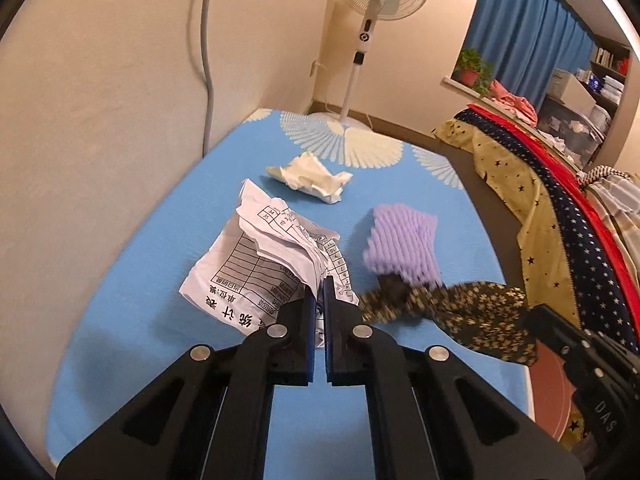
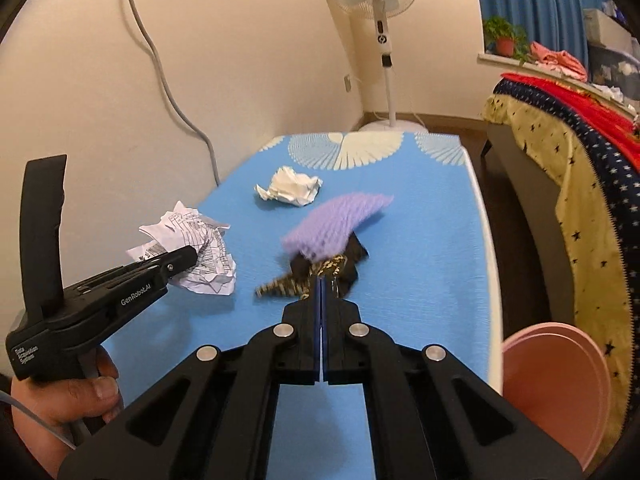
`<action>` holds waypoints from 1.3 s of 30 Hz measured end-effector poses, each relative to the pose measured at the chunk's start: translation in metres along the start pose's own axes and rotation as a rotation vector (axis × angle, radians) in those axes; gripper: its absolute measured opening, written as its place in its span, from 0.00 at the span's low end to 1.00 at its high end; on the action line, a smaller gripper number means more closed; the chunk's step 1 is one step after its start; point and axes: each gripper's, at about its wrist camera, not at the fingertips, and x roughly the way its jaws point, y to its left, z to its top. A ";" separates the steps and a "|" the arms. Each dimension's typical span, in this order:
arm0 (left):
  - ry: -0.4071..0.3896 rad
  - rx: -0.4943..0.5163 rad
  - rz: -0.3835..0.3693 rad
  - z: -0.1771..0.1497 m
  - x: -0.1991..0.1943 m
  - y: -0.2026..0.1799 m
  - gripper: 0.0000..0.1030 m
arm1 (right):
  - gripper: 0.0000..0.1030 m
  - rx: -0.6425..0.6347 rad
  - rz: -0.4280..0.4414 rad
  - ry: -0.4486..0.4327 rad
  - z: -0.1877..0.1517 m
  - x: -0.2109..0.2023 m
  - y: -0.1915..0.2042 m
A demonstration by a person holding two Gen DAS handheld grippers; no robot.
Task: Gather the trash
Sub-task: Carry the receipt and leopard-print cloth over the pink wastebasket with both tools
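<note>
Both tools are loaded. Your left gripper [image 1: 319,292] has its jaws pressed together on an edge of the crumpled printed sheet [image 1: 264,260], which hangs off the tips above the blue table cover [image 1: 132,320]. Your right gripper [image 2: 322,280] is likewise clamped, pinching a dark patterned wrapper [image 2: 320,268]; the purple foam net [image 2: 332,224] sits against that wrapper and is blurred, so I cannot tell whether the pads hold it too or whether it merely rides along. One white paper wad [image 2: 290,190] lies loose further up the cover, well apart from both tools. A pink bin [image 2: 556,388] shows at the right edge of the table, near your right gripper; I judge it the likely destination. Recommendation: keep both pairs of jaws firmly closed during the carry and move smoothly, since the sheet is held only by a corner and could tear free or slip. Watch the foam net, as it may drop off. Bring each load squarely over the bin before releasing, right side first, being nearer.
</note>
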 end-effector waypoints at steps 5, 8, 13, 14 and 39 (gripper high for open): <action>-0.013 0.019 -0.030 -0.007 -0.026 -0.011 0.03 | 0.00 -0.004 -0.014 -0.045 0.000 -0.038 -0.007; -0.023 0.045 -0.044 -0.013 -0.041 -0.020 0.03 | 0.00 0.008 -0.015 -0.064 0.001 -0.055 -0.013; -0.046 0.099 -0.079 -0.024 -0.067 -0.039 0.03 | 0.00 0.023 -0.020 -0.102 0.002 -0.085 -0.021; -0.050 0.108 -0.083 -0.026 -0.071 -0.042 0.03 | 0.00 0.024 -0.023 -0.111 0.003 -0.090 -0.022; -0.052 0.243 -0.230 -0.052 -0.076 -0.116 0.03 | 0.00 0.123 -0.206 -0.196 -0.010 -0.158 -0.083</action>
